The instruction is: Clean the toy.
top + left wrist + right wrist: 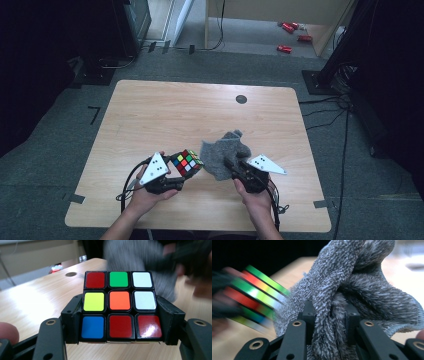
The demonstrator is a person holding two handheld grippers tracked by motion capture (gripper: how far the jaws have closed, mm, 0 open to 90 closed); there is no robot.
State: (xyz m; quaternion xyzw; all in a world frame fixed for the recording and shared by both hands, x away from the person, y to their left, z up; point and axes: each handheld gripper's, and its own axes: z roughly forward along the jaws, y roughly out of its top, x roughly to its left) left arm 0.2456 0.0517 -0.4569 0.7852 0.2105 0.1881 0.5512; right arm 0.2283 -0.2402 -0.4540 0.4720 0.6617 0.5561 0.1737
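A colourful puzzle cube [187, 162] is held just above the wooden table [150, 115], and my left gripper [176, 175] is shut on it. In the left gripper view the cube [120, 306] sits squeezed between both jaws, showing red, green, white, yellow, orange and blue squares. To its right lies a grey fuzzy cloth [225, 157]. My right gripper [231, 165] is shut on the cloth's near edge. The right gripper view shows the cloth [352, 290] bunched up between the jaws, with the cube [254, 295] blurred at the left.
A small dark round hole [241, 99] sits in the tabletop near its far edge. Cables trail from both grippers over the table's near edge. On the floor beyond the table lie small red objects [290, 30]. A dark stand [325, 75] rises off the table's right far corner.
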